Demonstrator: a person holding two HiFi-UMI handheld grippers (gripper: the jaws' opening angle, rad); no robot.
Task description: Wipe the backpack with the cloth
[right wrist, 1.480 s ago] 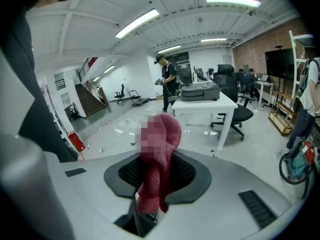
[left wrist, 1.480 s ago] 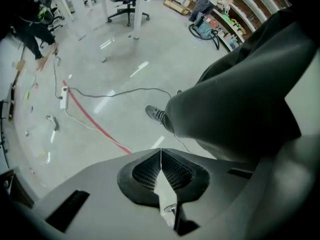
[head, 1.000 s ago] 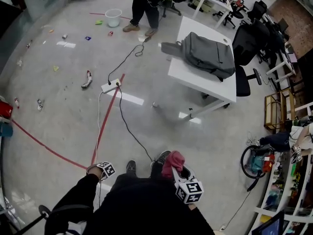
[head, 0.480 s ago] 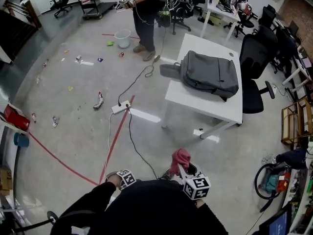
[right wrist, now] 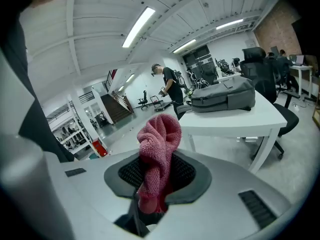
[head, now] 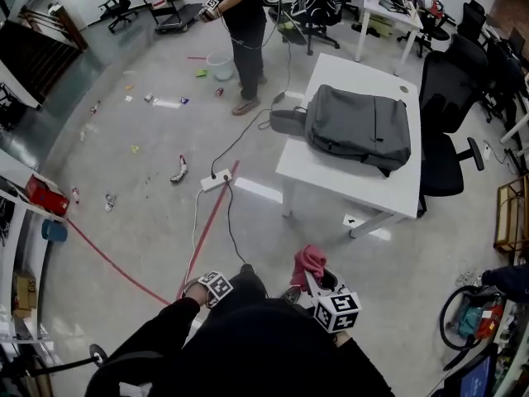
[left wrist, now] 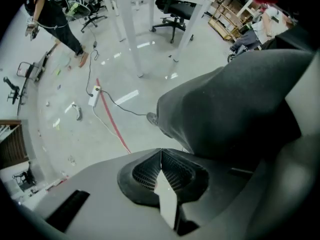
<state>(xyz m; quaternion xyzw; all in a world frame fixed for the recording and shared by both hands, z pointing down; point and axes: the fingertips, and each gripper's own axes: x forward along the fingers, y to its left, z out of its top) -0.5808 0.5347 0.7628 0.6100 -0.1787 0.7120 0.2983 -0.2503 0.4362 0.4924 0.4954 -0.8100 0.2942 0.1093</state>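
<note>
A grey backpack point(head: 360, 128) lies flat on the white table point(head: 388, 190) ahead of me; the right gripper view shows the backpack point(right wrist: 222, 97) on that table point(right wrist: 235, 117) at mid-right. My right gripper point(head: 312, 273) is shut on a bunched pink cloth point(head: 307, 262), well short of the table. In its own view the cloth point(right wrist: 157, 154) stands up from between the jaws of the right gripper point(right wrist: 156, 176). Low by my leg, my left gripper point(head: 208, 287) points down at the floor. Its pads meet with nothing between them in the left gripper point(left wrist: 161, 168) view.
A person point(head: 245, 23) stands on the floor beyond the table, near a white bucket point(head: 221, 65). A power strip point(head: 212, 180) with black cables and a red floor line point(head: 209, 226) lie between me and the table. Black office chairs point(head: 450, 114) stand at the table's right side.
I have walked closer to the table: the backpack looms larger and lower in the head view. Both grippers came along, the right one still holding the cloth.
</note>
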